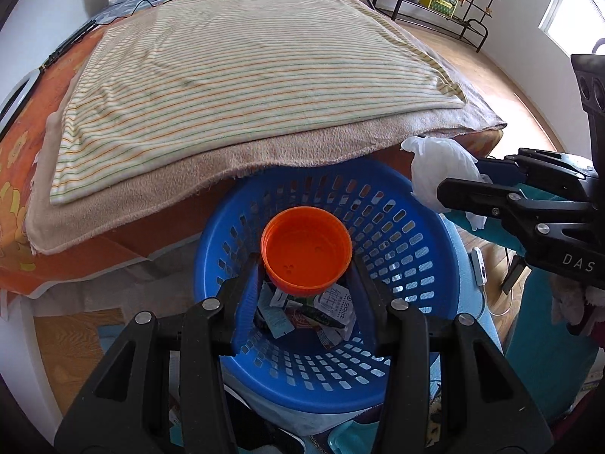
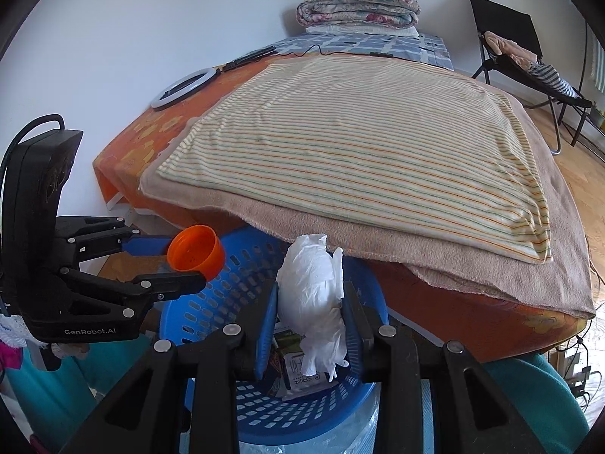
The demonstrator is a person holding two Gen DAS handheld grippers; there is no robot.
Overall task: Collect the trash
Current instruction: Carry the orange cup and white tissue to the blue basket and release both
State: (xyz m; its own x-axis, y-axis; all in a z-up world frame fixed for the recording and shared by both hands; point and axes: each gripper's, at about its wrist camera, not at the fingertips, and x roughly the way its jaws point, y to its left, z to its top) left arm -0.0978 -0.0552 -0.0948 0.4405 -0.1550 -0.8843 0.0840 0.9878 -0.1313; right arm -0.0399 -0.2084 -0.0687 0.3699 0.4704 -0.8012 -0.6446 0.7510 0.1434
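Holding cup (image 1: 307,250) in left gripper (image 1: 307,265) and tissue (image 2: 315,295) in right gripper (image 2: 311,312), both half-shut, hovering above basket (image 1: 427,265) at 6 o'clock from bed (image 1: 234,75), needing centering before releasing

The blue basket (image 1: 397,204) loses its far rim under the overhanging beige towel (image 1: 264,151), and its near rim sits behind the gripper frames in both views. The wrappers (image 1: 332,306) at its bottom are partly covered by the orange cap (image 1: 306,249); their print is too small to read. From the right wrist, the crumpled white tissue (image 2: 314,295) hides most of them. The ring light (image 1: 15,94) is cut off by the left wrist picture's edge.
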